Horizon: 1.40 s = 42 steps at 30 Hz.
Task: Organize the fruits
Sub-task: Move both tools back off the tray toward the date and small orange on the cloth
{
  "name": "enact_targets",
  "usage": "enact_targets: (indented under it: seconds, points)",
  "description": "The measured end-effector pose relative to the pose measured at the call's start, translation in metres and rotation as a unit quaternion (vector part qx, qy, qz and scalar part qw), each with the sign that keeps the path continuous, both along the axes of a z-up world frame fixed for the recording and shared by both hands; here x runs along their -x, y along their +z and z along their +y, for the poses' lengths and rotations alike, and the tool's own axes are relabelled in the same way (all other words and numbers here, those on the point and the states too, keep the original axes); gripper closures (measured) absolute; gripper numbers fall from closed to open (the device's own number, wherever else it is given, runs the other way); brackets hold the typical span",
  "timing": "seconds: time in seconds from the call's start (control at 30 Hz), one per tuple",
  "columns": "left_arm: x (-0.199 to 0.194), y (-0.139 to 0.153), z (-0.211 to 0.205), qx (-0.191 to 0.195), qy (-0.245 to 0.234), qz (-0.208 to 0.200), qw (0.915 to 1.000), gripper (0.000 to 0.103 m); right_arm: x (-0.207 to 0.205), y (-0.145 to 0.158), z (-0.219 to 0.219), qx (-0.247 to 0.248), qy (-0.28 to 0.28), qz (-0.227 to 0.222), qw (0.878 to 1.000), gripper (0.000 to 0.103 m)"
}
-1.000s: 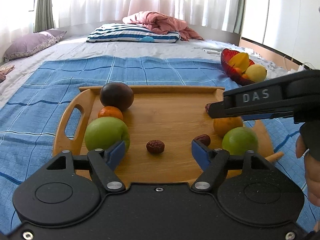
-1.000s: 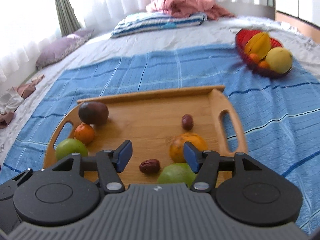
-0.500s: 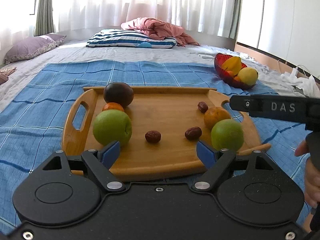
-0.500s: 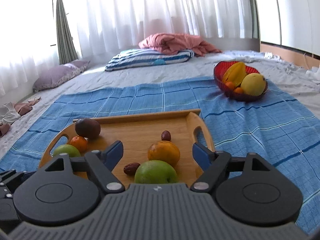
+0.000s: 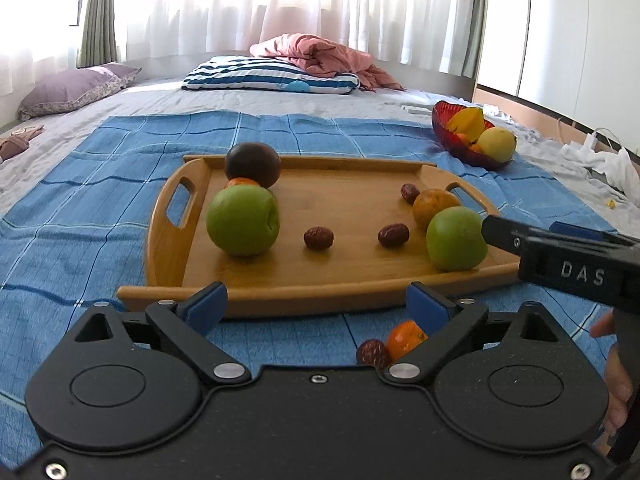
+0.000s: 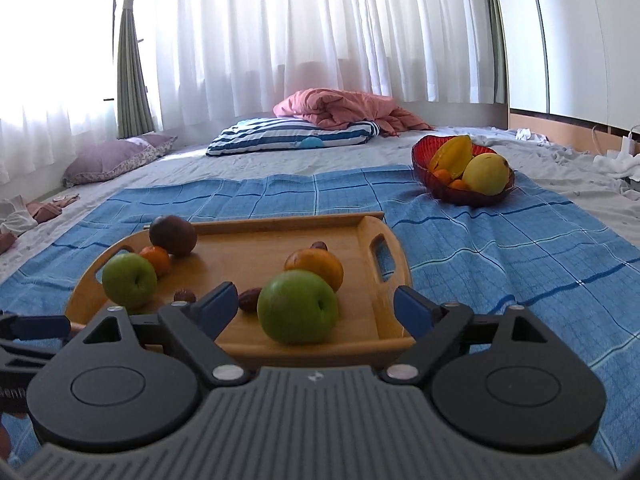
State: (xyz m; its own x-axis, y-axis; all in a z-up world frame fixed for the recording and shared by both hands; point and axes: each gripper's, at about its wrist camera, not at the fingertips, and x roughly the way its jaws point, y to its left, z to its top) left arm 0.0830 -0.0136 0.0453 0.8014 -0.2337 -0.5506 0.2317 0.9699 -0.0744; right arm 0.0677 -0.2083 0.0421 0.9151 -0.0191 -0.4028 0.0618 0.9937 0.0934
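Observation:
A wooden tray (image 5: pixel 340 200) (image 6: pixel 248 248) on the blue blanket holds two green apples (image 5: pixel 242 220) (image 5: pixel 456 238), an orange (image 5: pixel 436 206), a dark round fruit (image 5: pixel 252 164), a small orange (image 6: pixel 158 258) and three red dates (image 5: pixel 318 238). My left gripper (image 5: pixel 316 306) hangs before the tray's near edge, its jaws opening and empty. Low between its fingers, a small orange (image 5: pixel 406 338) and a date (image 5: pixel 372 354) lie on the blanket. My right gripper (image 6: pixel 314 308) is opening too. The right apple (image 6: pixel 298 306) shows between its pads, untouched.
A red bowl (image 6: pixel 420 156) (image 5: pixel 440 120) with a star fruit, a yellow fruit and small oranges stands at the far right on the blanket (image 5: pixel 120 184). Pillows and a pink quilt lie at the bed's far end. White cloth and cables lie at the right edge.
Both grippers have drawn back from the tray and their jaws have widened. The right view has tipped up. A small orange and a date have come into the left view.

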Motion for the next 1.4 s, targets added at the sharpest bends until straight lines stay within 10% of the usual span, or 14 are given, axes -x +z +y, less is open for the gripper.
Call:
enact_targets:
  seconds: [0.87,1.4]
  points:
    - [0.022,-0.03,0.005,-0.022,-0.006,0.019,0.9996,0.007,0.023,-0.049,0.011,0.011,0.021,0.005,1.0,0.0]
    - [0.012,-0.026,-0.01,-0.005,-0.043,0.042,0.9982,0.074,0.014,-0.059,0.004,-0.018,0.027,0.026,0.999,0.0]
